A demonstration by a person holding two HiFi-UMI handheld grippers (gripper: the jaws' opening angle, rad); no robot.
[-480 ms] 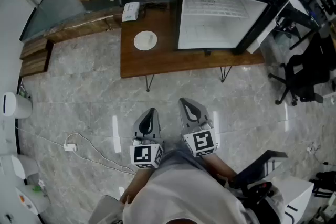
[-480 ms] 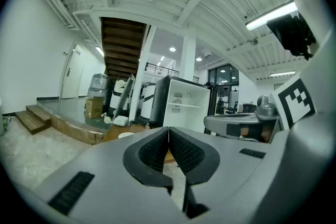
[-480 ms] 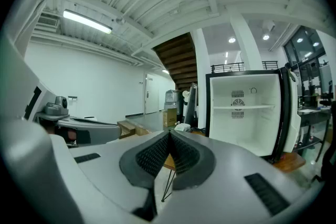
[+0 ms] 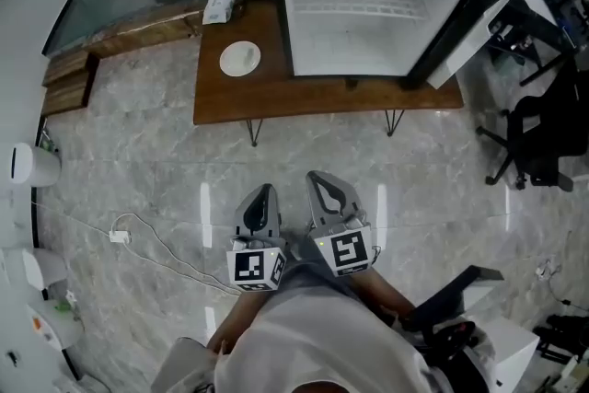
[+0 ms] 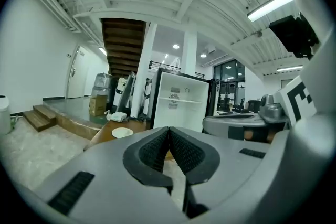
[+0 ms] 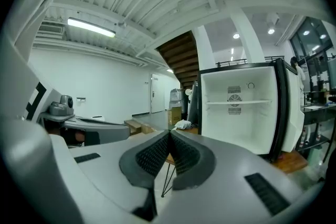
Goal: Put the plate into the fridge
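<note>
Jaws on both my grippers are pressed together with nothing between them. My left gripper (image 4: 264, 191) and right gripper (image 4: 318, 177) hang side by side in front of my body, low over the grey marble floor (image 4: 138, 152), tips pointing toward the table (image 4: 304, 94). Each carries its marker cube at the back.

My left gripper view shows its 2 ribbed pads meeting along a thin line; my right gripper view shows the same, tips touching.

The plate (image 4: 240, 58) is white and round and lies flat on the left part of the brown wooden table, well apart from both grippers. Just beyond it, near the table's back left corner, sits a small white packet (image 4: 218, 6).

The fridge (image 4: 368, 23) stands on the right part of the same table with its door swung open to the right. Its inside is white, with 1 shelf across the upper part. The plate lies to the left of it, near but not touching.

A white cable (image 4: 156, 246) trails across the floor to my left, and a black office chair (image 4: 543, 138) stands far off to the right.
</note>
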